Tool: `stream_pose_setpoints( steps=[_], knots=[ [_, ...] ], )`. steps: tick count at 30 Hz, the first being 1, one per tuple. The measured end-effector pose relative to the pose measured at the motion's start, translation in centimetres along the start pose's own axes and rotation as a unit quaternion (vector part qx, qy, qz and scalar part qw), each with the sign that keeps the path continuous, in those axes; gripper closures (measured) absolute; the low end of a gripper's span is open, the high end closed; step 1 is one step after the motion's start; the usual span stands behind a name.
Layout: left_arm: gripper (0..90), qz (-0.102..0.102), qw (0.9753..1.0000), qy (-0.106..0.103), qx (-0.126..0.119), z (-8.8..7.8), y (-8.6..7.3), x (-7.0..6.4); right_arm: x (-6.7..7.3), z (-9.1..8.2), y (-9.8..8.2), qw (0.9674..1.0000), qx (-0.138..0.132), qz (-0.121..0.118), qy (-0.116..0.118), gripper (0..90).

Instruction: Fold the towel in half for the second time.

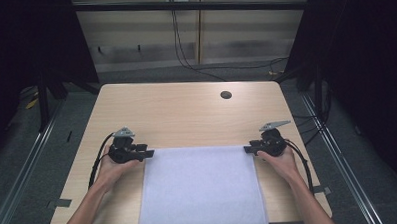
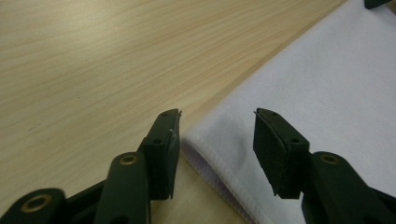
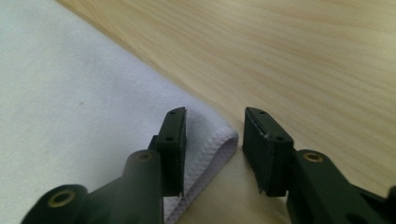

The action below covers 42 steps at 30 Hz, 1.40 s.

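Note:
A white cloth point(image 1: 201, 187) lies flat on the near half of the wooden table point(image 1: 186, 112), and its near end reaches past the table's front edge. My left gripper point(image 1: 149, 152) sits at the cloth's far left corner, held in a hand. In the left gripper view the jaws point(image 2: 215, 114) stand apart, with the hemmed corner of the cloth point(image 2: 327, 79) lying loose between them. My right gripper point(image 1: 248, 150) is at the far right corner. Its jaws point(image 3: 214, 111) are also apart, astride the rounded corner of the cloth point(image 3: 70, 93) without pressing on it.
A round cable hole point(image 1: 226, 95) is in the table's far right part. Black cables point(image 1: 195, 67) run across the floor behind the table. Dark curtains stand at both sides. Bare wood lies beyond the cloth.

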<state>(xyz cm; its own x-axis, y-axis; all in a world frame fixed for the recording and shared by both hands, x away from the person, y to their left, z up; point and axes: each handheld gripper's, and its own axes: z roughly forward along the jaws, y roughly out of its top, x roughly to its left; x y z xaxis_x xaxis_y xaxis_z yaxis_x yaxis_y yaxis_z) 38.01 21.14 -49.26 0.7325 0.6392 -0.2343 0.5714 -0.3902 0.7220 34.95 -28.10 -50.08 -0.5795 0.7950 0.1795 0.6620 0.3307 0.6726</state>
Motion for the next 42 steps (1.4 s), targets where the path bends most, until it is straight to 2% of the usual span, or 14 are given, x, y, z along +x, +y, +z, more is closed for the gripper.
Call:
stream_pose_setpoints(
  steps=[4, 5, 6, 8, 15, 16, 19, 23, 25, 30, 35, 39, 41, 42],
  knots=[
    [47.4, 0.004, 0.9999, -0.002, 0.016, 0.9, 0.2, -0.2, 0.1, 0.2, 0.1, 1.0, -0.002, 0.003, 0.006, 69.2],
    [48.2, 0.013, 0.9996, 0.004, 0.024, 1.1, 0.2, -0.5, -0.1, 0.2, 0.0, 0.9997, -0.004, 0.012, 0.023, 74.9],
    [48.7, 0.011, 0.9996, 0.002, 0.026, 1.1, 0.2, -0.5, -0.2, 0.2, -0.1, 0.9996, -0.004, 0.012, 0.027, 77.2],
    [53.8, 0.018, 0.9995, 0.016, 0.021, 0.9, 0.0, -0.5, -0.2, 0.3, 0.0, 0.9993, -0.001, 0.012, 0.036, 82.0],
    [61.2, 0.006, 0.9996, -0.001, 0.027, 0.6, -0.7, -0.2, -0.2, 0.1, 0.1, 0.999, 0.001, 0.011, 0.042, 85.0],
    [69.8, 0.015, 0.9993, -0.006, 0.034, 0.5, -0.7, -0.4, 0.0, 0.0, 0.1, 0.999, -0.002, 0.013, 0.044, 85.2],
    [81.0, 0.027, 0.9989, -0.009, 0.036, 0.4, -0.7, -0.9, 0.3, -0.2, 0.3, 0.999, -0.002, 0.01, 0.043, 85.8],
    [84.2, 0.022, 0.9992, -0.012, 0.031, 0.1, -0.6, -0.8, 0.4, -0.6, 0.5, 0.9991, -0.01, 0.009, 0.041, 86.2],
    [84.5, 0.018, 0.9995, -0.013, 0.02, -0.4, -0.4, -0.6, 0.4, -1.4, 0.9, 0.9986, -0.026, 0.013, 0.045, 86.4],
    [84.8, 0.011, 0.9997, -0.019, 0.008, -0.7, -0.1, -0.5, 0.5, -2.2, 1.6, 0.9983, -0.039, 0.009, 0.042, 86.5],
    [84.9, -0.007, 0.9996, -0.027, -0.002, -1.4, 0.6, 0.0, 0.3, -2.6, 2.5, 0.9977, -0.05, 0.008, 0.045, 86.7],
    [85.0, -0.003, 0.9997, -0.022, -0.014, -1.9, 1.6, 0.1, 0.3, -3.0, 3.5, 0.9976, -0.056, 0.005, 0.039, 86.7],
    [85.1, -0.01, 0.9992, -0.026, -0.031, -2.3, 2.1, 0.4, 0.2, -3.4, 4.0, 0.9972, -0.066, 0.007, 0.034, 86.6],
    [85.3, -0.01, 0.9992, -0.026, -0.031, -2.3, 2.1, 0.4, 0.2, -3.4, 4.0, 0.9972, -0.066, 0.007, 0.034, 86.6]
  ],
)
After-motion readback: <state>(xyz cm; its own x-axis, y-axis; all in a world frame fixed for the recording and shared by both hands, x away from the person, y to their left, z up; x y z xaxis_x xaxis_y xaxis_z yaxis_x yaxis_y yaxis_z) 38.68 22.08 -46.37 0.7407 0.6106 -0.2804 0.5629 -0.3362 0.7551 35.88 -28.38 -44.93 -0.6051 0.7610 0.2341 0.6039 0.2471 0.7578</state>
